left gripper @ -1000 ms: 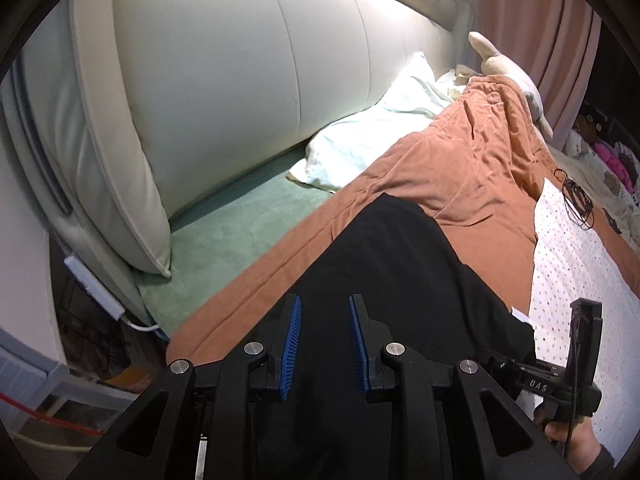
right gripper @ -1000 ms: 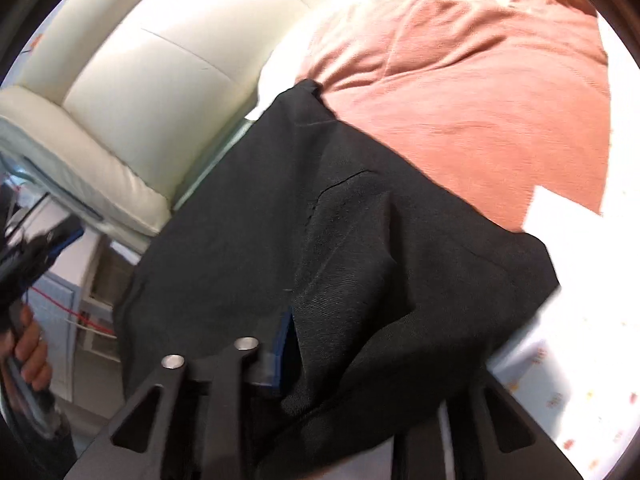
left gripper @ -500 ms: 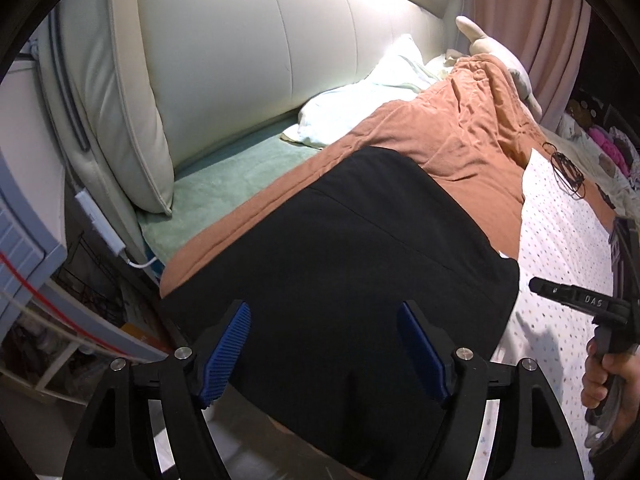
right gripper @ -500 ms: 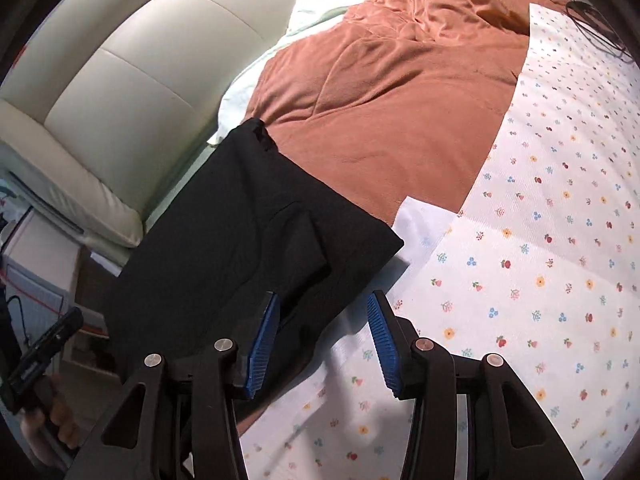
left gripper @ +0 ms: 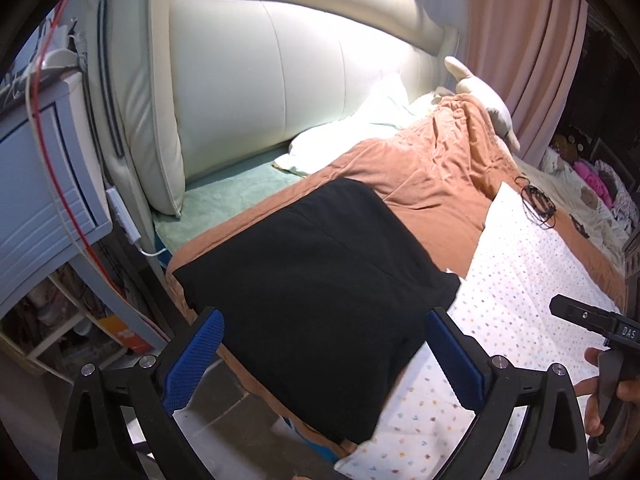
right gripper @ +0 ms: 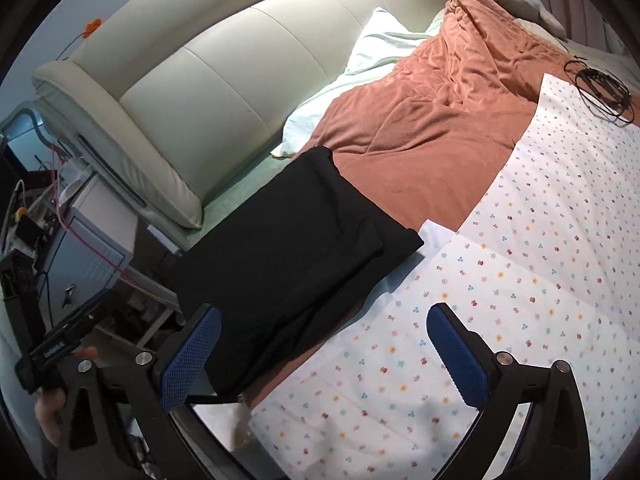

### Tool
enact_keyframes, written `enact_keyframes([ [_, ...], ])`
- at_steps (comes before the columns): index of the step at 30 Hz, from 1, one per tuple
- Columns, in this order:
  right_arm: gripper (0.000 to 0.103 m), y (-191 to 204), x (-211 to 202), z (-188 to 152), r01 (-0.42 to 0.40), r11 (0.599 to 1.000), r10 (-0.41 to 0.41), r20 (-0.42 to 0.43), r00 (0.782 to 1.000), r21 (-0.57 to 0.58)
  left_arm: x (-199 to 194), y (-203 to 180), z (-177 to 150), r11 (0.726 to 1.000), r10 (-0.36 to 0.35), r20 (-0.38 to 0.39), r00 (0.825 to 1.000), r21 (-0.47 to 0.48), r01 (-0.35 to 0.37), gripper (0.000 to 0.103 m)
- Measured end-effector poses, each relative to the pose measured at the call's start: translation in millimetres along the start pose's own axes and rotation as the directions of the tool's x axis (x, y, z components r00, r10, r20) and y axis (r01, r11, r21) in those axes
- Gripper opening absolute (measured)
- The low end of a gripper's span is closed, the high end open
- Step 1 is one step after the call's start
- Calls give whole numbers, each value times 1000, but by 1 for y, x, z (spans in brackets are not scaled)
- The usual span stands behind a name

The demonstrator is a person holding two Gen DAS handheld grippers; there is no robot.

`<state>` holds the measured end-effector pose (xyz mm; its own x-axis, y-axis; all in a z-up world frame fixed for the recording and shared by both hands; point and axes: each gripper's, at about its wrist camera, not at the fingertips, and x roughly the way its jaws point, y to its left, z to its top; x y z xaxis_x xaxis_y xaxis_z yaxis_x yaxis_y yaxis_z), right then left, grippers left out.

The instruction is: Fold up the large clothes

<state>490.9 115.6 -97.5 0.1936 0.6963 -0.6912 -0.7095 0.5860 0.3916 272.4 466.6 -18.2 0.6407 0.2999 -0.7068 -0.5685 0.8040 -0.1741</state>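
Observation:
A black garment (left gripper: pixel 316 280) lies folded into a flat rectangle at the corner of the bed, partly on the rust-orange blanket (left gripper: pixel 432 176). It also shows in the right wrist view (right gripper: pixel 292 248). My left gripper (left gripper: pixel 326 358) is open and empty, held back above the garment's near edge. My right gripper (right gripper: pixel 324 354) is open and empty, above the flowered white sheet (right gripper: pixel 520 280) just right of the garment. The right gripper's body shows at the right edge of the left wrist view (left gripper: pixel 600 324).
A cream padded headboard (left gripper: pixel 280 88) runs behind the bed, with a pale pillow (left gripper: pixel 360 132) against it. A blue-grey bedside cabinet (left gripper: pixel 36 184) with red cable stands left. A black cable coil (right gripper: pixel 600 84) lies on the far bedding. Pink curtains (left gripper: pixel 520 40) hang behind.
Both grippers have opened wide, let go of the black garment and pulled back from it. The garment now lies flat and folded on the bed corner.

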Motion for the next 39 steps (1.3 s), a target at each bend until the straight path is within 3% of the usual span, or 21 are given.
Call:
enact_keyframes([
  [11, 103, 36, -101, -31, 47, 994, -39, 88, 995, -99, -75, -39, -23, 998, -40, 77, 996, 51, 37, 101],
  [19, 103, 35, -168, -65, 82, 989, -62, 166, 984, -122, -122, -69, -45, 993, -58, 143, 988, 106, 43, 102],
  [28, 103, 24, -240, -114, 144, 986, -118, 253, 960, -84, -172, -110, -83, 976, -135, 180, 974, 196, 99, 102],
  [39, 103, 9, -328, -184, 250, 967, -219, 360, 907, -43, -231, -150, -133, 945, -239, 224, 945, 276, 173, 102],
])
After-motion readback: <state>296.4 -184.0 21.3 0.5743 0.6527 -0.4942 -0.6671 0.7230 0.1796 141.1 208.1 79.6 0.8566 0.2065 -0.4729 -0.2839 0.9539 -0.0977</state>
